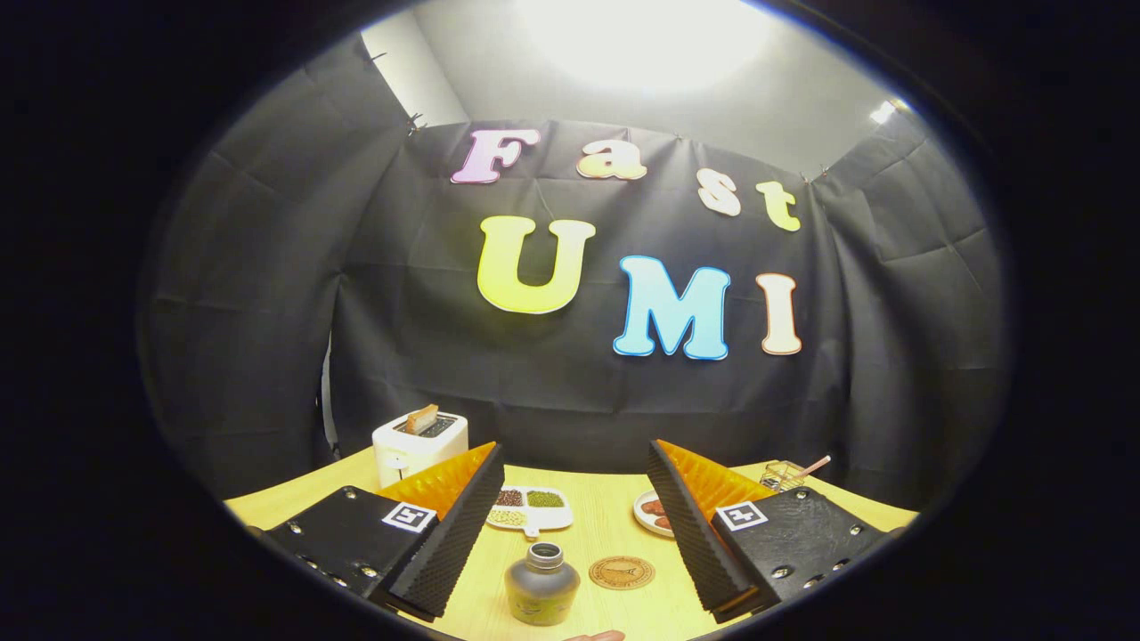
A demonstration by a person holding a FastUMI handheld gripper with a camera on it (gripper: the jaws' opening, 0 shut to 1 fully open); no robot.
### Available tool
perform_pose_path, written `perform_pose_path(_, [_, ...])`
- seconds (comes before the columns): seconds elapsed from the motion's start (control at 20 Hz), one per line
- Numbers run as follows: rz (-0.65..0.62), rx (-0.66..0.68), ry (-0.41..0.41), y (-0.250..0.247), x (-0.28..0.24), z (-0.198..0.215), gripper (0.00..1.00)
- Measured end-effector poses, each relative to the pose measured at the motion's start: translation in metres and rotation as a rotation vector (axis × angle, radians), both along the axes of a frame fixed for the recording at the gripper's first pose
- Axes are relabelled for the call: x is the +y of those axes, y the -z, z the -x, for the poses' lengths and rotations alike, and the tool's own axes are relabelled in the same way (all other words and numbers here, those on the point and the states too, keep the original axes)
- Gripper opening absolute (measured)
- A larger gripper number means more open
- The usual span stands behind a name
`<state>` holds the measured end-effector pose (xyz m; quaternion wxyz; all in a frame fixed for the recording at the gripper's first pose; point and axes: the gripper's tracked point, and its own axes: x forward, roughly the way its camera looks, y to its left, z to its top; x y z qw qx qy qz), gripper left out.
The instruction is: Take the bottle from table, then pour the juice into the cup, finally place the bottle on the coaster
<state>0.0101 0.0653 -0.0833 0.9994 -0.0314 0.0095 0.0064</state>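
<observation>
Step one, the approach: gripper [570,534] fingers spread, squat grey metal bottle [541,585] near, between them. Next: lower, close on its body.

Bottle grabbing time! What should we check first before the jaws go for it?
1. Gripper open wide enough: ok, the jaws stand far apart, wider than the bottle.
2. Bottle upright on the wooden table: ok, standing between the jaws, untouched.
3. Bottle opening: it looks uncapped, so keep it level: cannot tell for sure.
4. Coaster free for later: ok, it lies bare beside the bottle.
5. Cup to pour into: cannot tell where it stands.
6. Things beyond the jaws out of the way: ok, the divided dish of beans, the plate and the toaster sit farther back.
</observation>
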Motion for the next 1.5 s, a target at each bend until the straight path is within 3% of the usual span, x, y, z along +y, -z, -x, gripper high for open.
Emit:
perform_pose_path(0.75, [-0.031,0.069,-0.038,0.117,0.017,-0.023,0.99])
perform_pose_path(1.5, [0.045,0.099,-0.059,0.162,0.021,-0.028,0.99])
